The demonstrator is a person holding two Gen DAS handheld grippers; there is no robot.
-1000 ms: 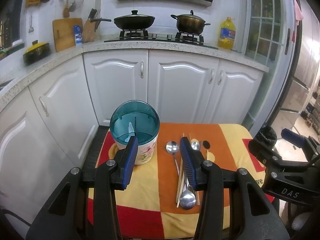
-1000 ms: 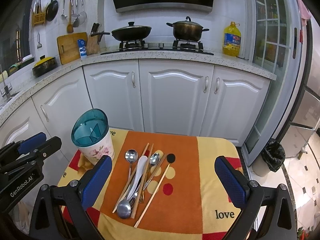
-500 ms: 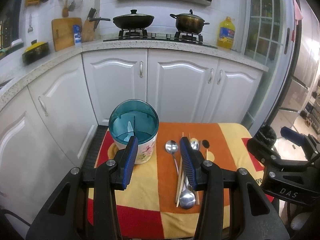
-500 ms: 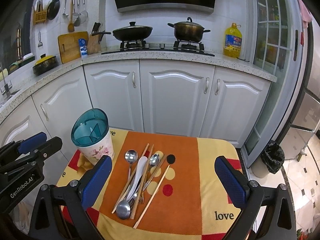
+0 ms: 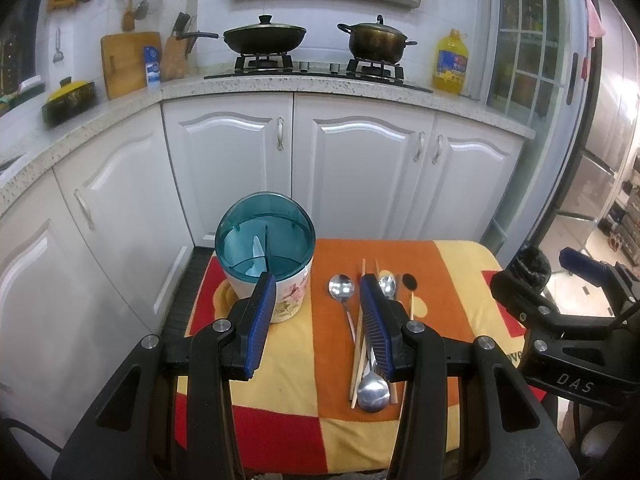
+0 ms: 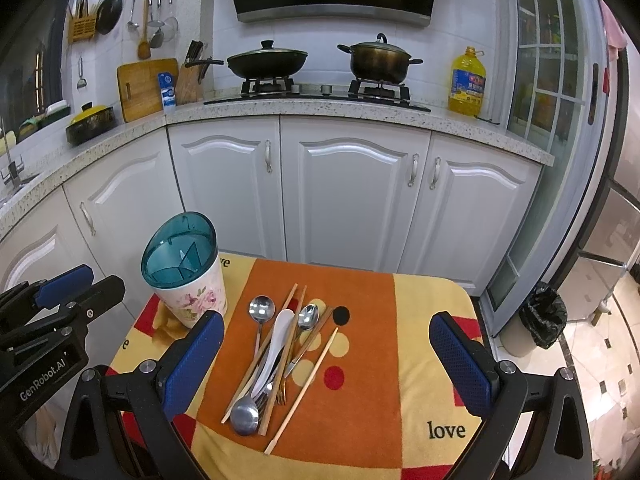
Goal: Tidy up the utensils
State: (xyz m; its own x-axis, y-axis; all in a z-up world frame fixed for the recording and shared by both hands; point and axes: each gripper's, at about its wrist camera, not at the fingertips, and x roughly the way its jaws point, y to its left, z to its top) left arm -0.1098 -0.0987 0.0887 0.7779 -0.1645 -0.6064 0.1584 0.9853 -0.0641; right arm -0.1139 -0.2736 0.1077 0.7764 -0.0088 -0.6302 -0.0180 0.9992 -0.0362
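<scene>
Steel spoons (image 6: pixel 256 344), chopsticks (image 6: pixel 302 386) and a fork, all heaped on the orange cloth (image 6: pixel 360 360), just beside the floral holder (image 6: pixel 188 280). Nothing sorted yet. Both grippers empty: left gripper (image 5: pixel 320 320) half spread, right gripper (image 6: pixel 328 364) spread wide above the heap. Next, probably: lower, pinch one piece only, carry to a holder compartment.

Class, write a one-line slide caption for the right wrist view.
Open right gripper poised above mixed spoons and chopsticks on a patchwork cloth, beside a teal-rimmed utensil holder.
</scene>
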